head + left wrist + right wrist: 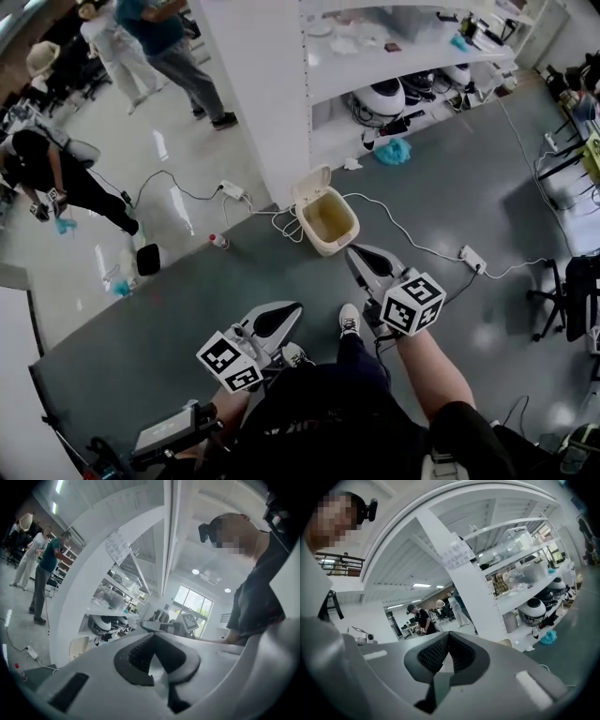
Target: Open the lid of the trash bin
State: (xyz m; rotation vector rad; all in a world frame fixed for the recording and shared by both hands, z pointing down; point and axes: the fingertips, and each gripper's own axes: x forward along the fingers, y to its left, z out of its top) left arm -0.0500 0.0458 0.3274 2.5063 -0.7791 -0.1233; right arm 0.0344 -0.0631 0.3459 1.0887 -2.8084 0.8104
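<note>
Quick status from my end. The trash bin sits on the grey floor straight ahead of my feet, and its lid is already tipped up and back on the far side of the bin, so the inside is wide open. I'd call the job basically done.

Both tools are up in the air on the near side of the bin, well apart from it. The right gripper is the closer one to the bin. The left gripper hangs further back from it and off to the left. On each one the jaws are pressed together with nothing between the pads, so I'm carrying nothing.

Handling thoughts, just my guess: the bin looks like thin cream plastic, so light, fairly stiff and a bit slick. The lid seems hinged along the bin's far edge. If I had to move it again I'd pinch or hook the free edge, the one furthest from the hinge, where it swings easiest. With so little weight, I'd expect the whole bin to skate or tip if pushed sideways, so I'd go gentle.

There's a white cable snaking along the floor right beside the bin. Worth not snagging.
</note>
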